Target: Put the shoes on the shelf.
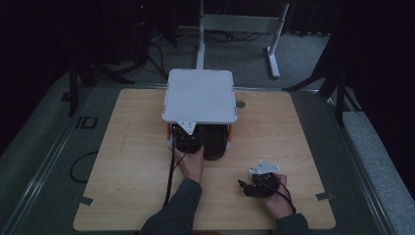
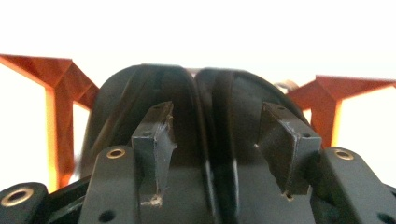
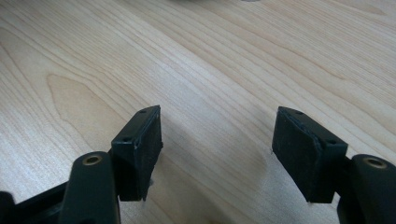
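Wood-grained, the table was seen from above with a white-topped rack on orange legs standing at its far middle. The left hand was stretched forward, its forearm angled in from the bottom edge, and the left gripper was pushed in under the rack's front edge. The right hand was held low near the table's near right, well apart from the rack, with the right gripper pointed leftward.

Two black shoes were counted in the left gripper view, side by side and touching, flanked by two orange legs; from above, a single dark shape could be made out beside the gripper. The left gripper had its jaws spread, one before each shoe — whether they touched the shoes could not be told. In the right gripper view, the right gripper was spread wide over bare wood — nothing between its pads.
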Demonstrator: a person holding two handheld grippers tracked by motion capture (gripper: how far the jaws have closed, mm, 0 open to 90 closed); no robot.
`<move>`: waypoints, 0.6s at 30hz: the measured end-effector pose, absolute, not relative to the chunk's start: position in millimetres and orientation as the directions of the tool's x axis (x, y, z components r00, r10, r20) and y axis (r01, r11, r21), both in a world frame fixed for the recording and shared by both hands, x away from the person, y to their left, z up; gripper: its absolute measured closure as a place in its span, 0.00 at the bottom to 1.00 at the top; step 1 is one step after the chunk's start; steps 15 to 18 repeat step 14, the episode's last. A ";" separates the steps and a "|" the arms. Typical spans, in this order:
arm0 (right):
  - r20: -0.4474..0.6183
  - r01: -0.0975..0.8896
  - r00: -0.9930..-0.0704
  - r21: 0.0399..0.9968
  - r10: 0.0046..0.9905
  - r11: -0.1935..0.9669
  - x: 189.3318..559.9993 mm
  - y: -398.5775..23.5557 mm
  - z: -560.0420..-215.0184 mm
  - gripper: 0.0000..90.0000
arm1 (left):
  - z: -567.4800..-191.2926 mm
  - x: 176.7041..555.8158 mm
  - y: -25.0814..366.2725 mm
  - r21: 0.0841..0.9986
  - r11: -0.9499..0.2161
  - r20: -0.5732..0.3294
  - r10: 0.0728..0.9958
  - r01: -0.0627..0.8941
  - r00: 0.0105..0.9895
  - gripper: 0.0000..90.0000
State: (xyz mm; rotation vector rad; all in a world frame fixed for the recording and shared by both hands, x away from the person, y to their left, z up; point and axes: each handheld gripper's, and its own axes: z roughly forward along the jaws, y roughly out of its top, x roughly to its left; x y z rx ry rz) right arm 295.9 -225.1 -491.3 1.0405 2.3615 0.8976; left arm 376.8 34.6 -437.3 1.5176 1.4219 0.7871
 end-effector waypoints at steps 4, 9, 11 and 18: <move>-0.103 0.504 -0.637 0.695 0.764 0.513 296.4 -225.3 -491.5 0.36 | -433.2 368.9 46.6 0.899 0.012 -0.108 0.975 0.437 0.195 0.51; -0.105 0.503 -0.638 0.693 0.763 0.517 296.0 -224.2 -491.7 0.36 | -432.7 364.9 60.1 0.887 -0.024 -0.095 0.968 0.461 0.232 0.51; -0.105 0.504 -0.637 0.693 0.764 0.516 296.1 -224.3 -491.7 0.36 | -433.1 363.7 63.4 0.885 -0.033 -0.087 0.968 0.465 0.234 0.51; -0.104 0.504 -0.636 0.695 0.765 0.513 296.7 -224.7 -491.4 0.36 | -432.7 361.7 66.4 0.886 -0.035 -0.087 0.967 0.463 0.239 0.51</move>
